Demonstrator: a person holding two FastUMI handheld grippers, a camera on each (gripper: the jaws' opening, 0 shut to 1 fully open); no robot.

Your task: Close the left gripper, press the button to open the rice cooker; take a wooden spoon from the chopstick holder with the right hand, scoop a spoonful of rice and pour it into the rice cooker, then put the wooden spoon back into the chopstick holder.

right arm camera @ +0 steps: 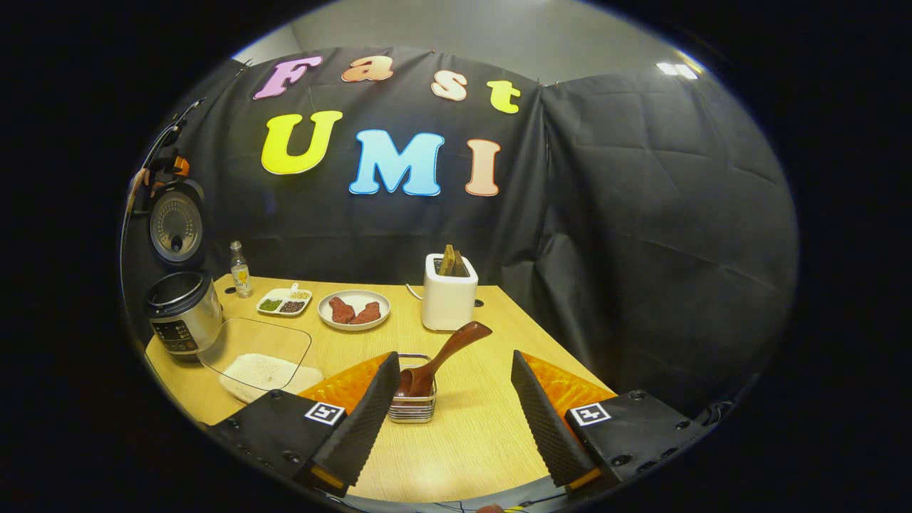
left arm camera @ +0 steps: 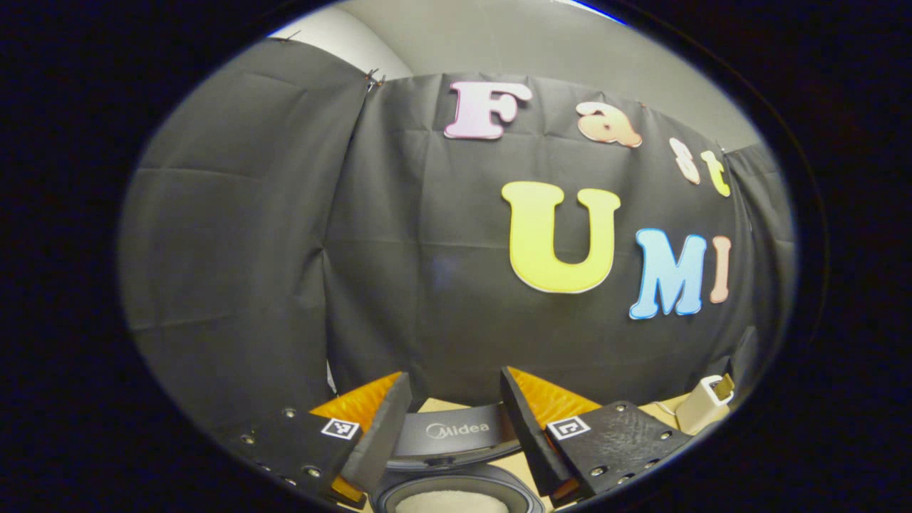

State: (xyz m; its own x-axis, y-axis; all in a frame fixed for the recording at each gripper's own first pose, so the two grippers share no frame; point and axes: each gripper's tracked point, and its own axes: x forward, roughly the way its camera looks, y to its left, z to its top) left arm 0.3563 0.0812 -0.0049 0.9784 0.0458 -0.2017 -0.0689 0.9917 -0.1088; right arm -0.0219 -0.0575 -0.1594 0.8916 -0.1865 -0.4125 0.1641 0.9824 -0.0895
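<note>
- Both sets of jaws stood apart and held nothing: the right gripper (right arm camera: 450,410) hovered above the table (right arm camera: 470,442), and the left gripper (left arm camera: 456,434) hung over the rice cooker (left arm camera: 450,495).
- In the right gripper view the rice cooker (right arm camera: 184,312) sat at the table's far left corner with its lid (right arm camera: 175,225) swung up, so the button press looked done.
- The wooden spoon (right arm camera: 440,360) stood tilted in the chopstick holder (right arm camera: 413,406), just ahead of the right gripper, between its fingers in the view, with its long end leaning up and right.
- Rice lay heaped in a clear tray (right arm camera: 253,360) between the holder and the cooker.
- Judgement: the spoon was either not yet taken or already returned; the pictures did not settle which.
- Risks if a grasp came next: closing low on the spoon could catch the holder's rim and tip the light holder; pinching the slanted spoon off-centre could let it twist and slip free.
- A loaded spoon carried level across to the cooker might spill rice on the table.
</note>
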